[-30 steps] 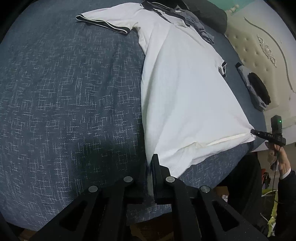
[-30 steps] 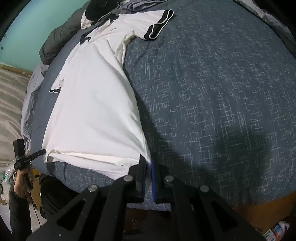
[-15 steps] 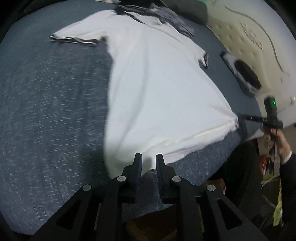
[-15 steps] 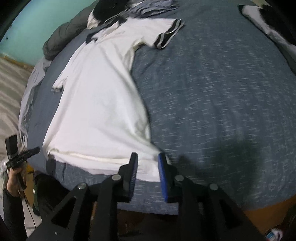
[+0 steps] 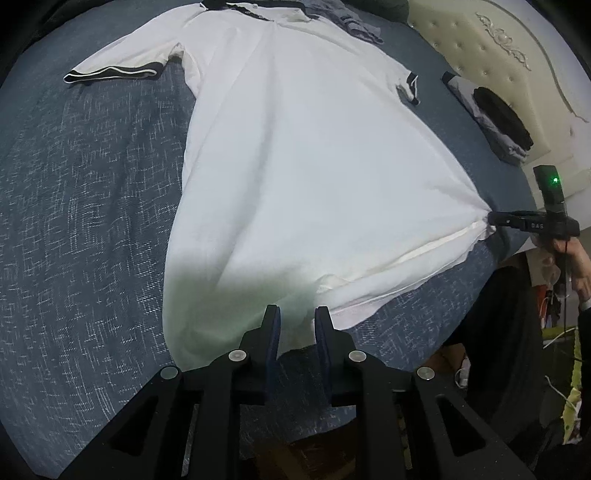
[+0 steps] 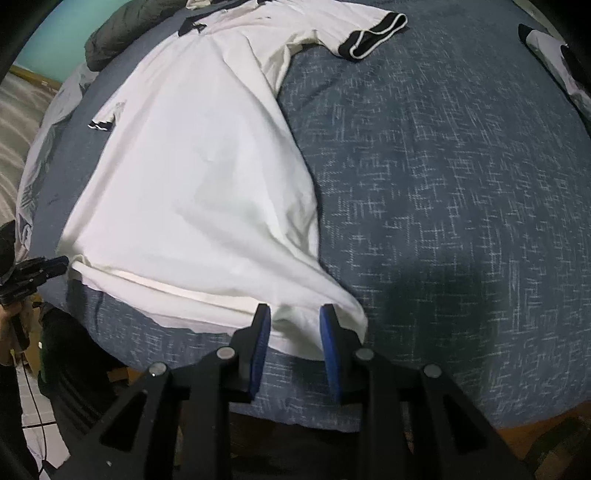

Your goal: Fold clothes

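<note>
Both sets of jaws are apart: the left gripper (image 5: 296, 317) and right gripper (image 6: 294, 317) each straddle the near hem of the white polo shirt (image 5: 295, 155), spread flat on the blue bedspread (image 6: 443, 166). The left view catches "DAS" lettering on the other gripper; only the right view shows the dark jacket (image 6: 118, 29) far left.

My view: white polo shirt (image 5: 303, 155) with black collar and black, white-striped sleeve cuffs (image 6: 373, 38); bedspread (image 6: 461, 177) slate blue, flecked with white crosshatch; my fingers (image 6: 258, 343) black, padded blue; headboard (image 5: 491, 55) cream, tufted.
</note>
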{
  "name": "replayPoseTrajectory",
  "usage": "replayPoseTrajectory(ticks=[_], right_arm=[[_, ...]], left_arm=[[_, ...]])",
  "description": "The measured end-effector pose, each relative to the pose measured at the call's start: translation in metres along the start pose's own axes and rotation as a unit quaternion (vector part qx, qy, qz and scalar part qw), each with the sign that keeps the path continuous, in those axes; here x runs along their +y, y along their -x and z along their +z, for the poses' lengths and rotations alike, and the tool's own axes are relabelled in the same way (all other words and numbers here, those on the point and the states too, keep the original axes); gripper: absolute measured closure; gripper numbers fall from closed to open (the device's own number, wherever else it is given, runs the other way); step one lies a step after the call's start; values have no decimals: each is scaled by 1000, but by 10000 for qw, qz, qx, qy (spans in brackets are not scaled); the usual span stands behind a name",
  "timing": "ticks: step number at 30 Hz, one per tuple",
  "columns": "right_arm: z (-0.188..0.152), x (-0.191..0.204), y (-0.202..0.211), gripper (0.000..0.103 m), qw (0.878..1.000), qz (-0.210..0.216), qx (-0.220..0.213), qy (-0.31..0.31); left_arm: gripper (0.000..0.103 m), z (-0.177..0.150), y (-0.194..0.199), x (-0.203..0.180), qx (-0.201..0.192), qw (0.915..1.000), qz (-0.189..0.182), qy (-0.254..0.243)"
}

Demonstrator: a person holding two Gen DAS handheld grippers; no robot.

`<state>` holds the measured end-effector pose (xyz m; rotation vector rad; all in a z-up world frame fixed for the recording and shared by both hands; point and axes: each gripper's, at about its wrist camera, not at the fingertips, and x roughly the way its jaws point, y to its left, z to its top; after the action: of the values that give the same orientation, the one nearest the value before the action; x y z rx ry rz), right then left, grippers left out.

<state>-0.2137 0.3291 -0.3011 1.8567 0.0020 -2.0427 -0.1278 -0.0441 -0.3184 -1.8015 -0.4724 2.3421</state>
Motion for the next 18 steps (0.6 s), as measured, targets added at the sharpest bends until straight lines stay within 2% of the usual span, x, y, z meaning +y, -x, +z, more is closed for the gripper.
replayPoseTrajectory(ticks=[12, 13, 14, 16, 18], right_arm=[[-1, -1, -9, 76, 9992, -276, 54, 293], [-1, 1, -9, 77, 9989, -320, 34, 355], [-1, 2, -8, 86, 9984, -366, 10, 420], [-1, 3, -7, 94, 9979, -416, -38, 499], [-1, 3, -3, 97, 9980, -387, -87, 482]], left_arm=[[83, 3, -10, 7, 36, 10000, 76, -44], [83, 3, -10, 8, 37, 10000, 67, -41], [85, 3, -10, 8, 34, 10000, 55, -38], [89, 4, -7, 9, 5, 10000, 33, -34], [89, 4, -4, 10, -24, 10000, 10, -30]])
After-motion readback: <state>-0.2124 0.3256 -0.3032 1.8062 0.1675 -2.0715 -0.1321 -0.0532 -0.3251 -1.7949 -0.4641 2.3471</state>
